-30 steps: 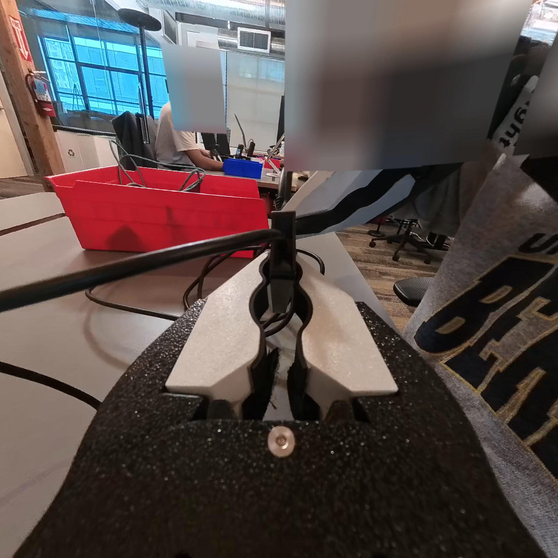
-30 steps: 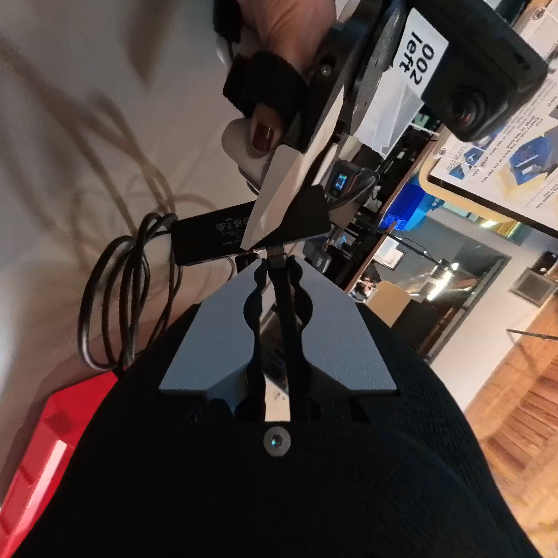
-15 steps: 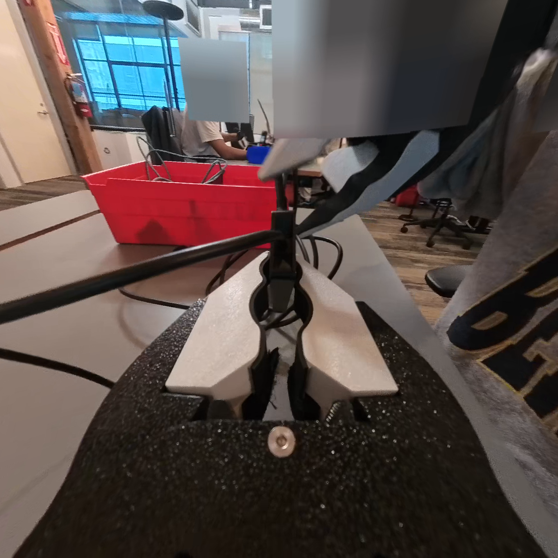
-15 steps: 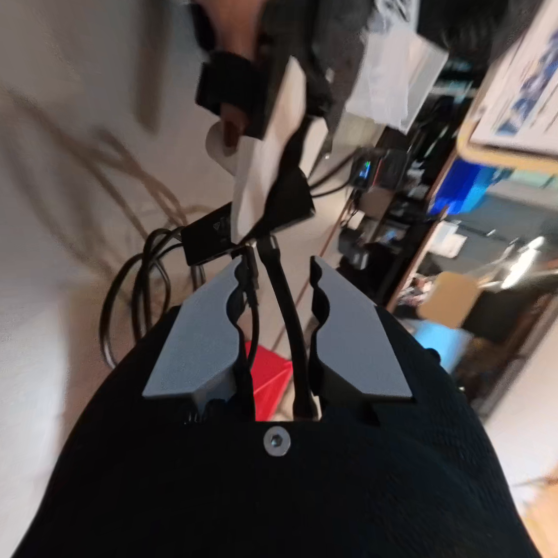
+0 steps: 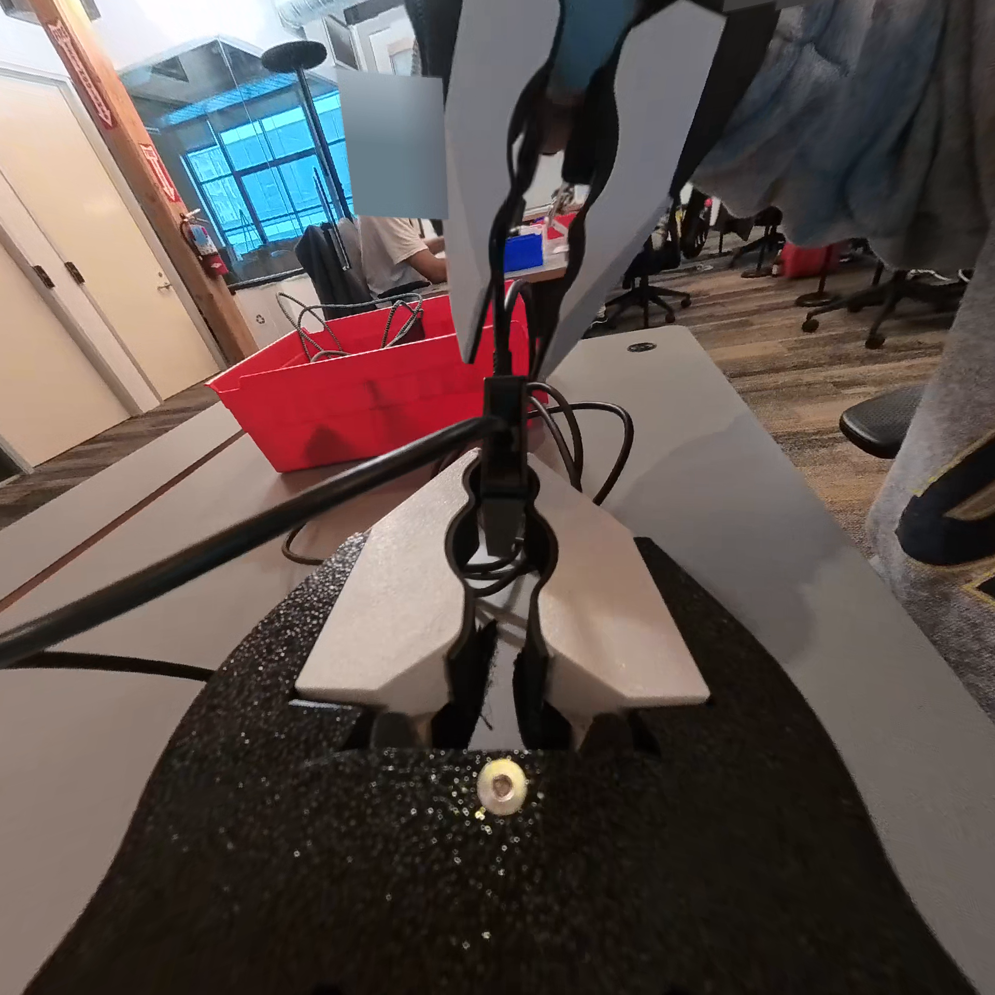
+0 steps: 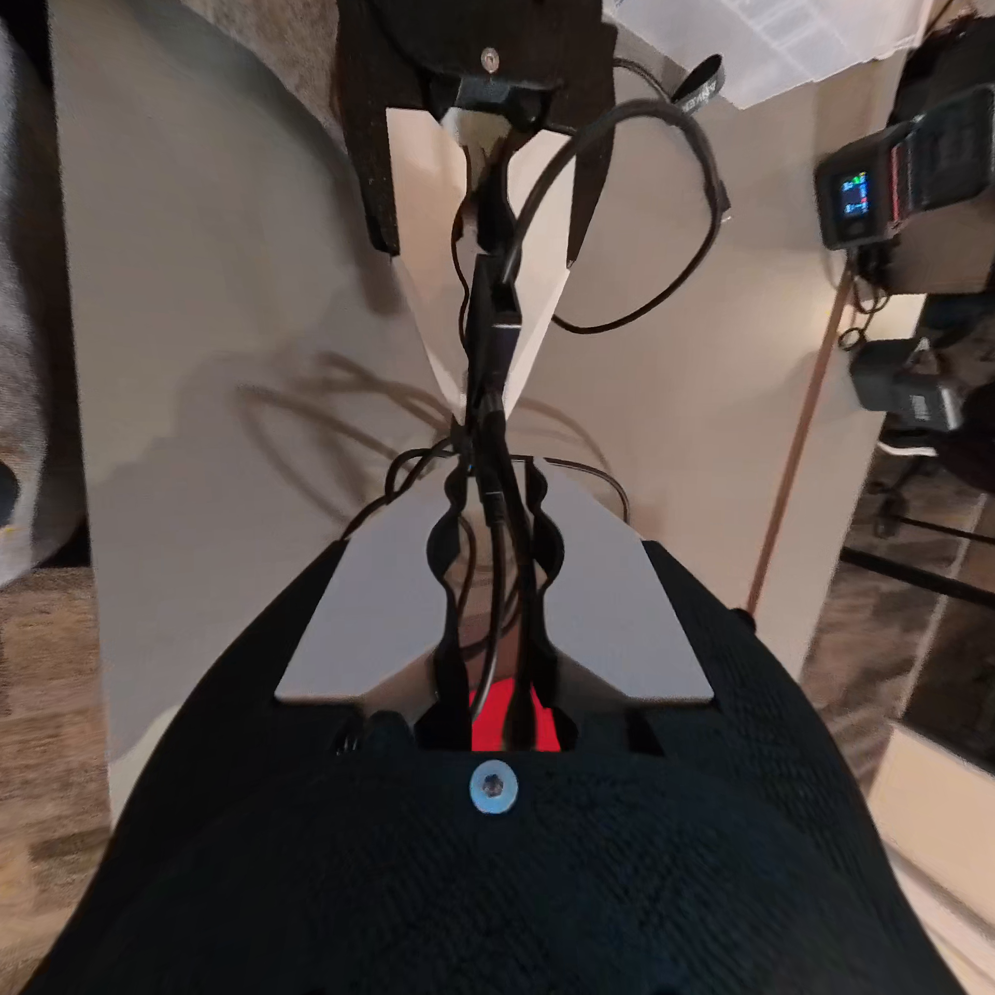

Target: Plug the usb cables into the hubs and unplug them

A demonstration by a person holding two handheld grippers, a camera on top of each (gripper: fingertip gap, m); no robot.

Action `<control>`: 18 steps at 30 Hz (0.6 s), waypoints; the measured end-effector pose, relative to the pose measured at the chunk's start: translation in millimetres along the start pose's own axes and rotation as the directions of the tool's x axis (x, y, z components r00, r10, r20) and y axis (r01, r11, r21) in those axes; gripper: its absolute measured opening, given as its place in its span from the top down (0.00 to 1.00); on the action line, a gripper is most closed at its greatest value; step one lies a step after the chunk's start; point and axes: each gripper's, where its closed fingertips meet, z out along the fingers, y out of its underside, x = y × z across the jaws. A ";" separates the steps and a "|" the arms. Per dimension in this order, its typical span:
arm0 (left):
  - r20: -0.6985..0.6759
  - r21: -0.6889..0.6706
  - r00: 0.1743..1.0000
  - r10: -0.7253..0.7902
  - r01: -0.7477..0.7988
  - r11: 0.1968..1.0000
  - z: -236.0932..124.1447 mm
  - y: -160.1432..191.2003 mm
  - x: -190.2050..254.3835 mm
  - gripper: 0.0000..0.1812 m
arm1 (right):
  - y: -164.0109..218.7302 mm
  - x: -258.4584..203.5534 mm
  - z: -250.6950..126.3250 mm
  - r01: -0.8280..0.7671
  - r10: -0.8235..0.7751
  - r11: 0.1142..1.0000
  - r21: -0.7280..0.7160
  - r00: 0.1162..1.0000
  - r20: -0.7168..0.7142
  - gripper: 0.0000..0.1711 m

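My left gripper (image 5: 503, 463) is shut on a thin black USB hub (image 5: 503, 409), held edge-on above the grey table (image 5: 700, 484). A thick black cable (image 5: 242, 544) runs from the hub to the left. My right gripper (image 6: 498, 474) is open, with its jaws on either side of a black USB cable (image 6: 500, 544) that leads up to the hub (image 6: 487, 317). The two grippers face each other tip to tip. The right gripper (image 5: 506, 361) comes down from above in the left wrist view. The left gripper (image 6: 479, 409) shows at the top of the right wrist view.
A red bin (image 5: 377, 398) with coiled cables stands on the table behind the hub. Loose black cable loops (image 5: 603, 447) lie around it. A person in a grey sweatshirt (image 5: 947, 484) stands at the right table edge. A small device with a lit screen (image 6: 861, 199) sits at the right. Less than 4 cm separates the two grippers' tips.
My right gripper has opened and let go of the cable, then swung round to face the left gripper head-on. My left gripper has kept its hold on the hub.
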 end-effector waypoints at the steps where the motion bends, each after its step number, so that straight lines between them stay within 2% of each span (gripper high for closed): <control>1: 0.002 -0.001 1.000 0.002 -0.002 1.000 -0.1 -0.1 -0.3 0.95 | -0.4 -0.2 -1.3 -0.016 0.016 1.000 0.004 1.000 0.010 0.87; 4: 0.010 -0.010 1.000 0.019 -0.018 1.000 0.0 0.6 -0.3 0.95 | -1.7 -5.5 0.6 -0.019 0.019 1.000 -0.012 0.999 0.031 0.88; 7: 0.019 -0.045 0.997 0.069 -0.068 0.997 1.5 4.5 1.4 0.95 | 4.1 -0.3 6.0 0.075 -0.078 0.994 -0.080 0.996 -0.038 0.96; 9: 0.029 -0.061 0.996 0.084 -0.082 0.995 1.5 6.4 0.5 0.95 | 5.1 -2.4 8.7 0.113 -0.116 0.990 -0.087 0.993 -0.031 1.00; 14: 0.023 -0.029 0.998 0.063 -0.062 0.998 -1.2 0.5 0.9 0.95 | -0.7 -0.5 7.0 0.069 -0.069 0.997 -0.019 0.997 -0.021 1.00; 18: 0.035 -0.075 0.996 0.087 -0.084 0.994 -0.2 7.9 -0.8 0.96 | 1.4 -0.8 13.1 0.094 -0.096 0.994 -0.051 0.995 -0.024 1.00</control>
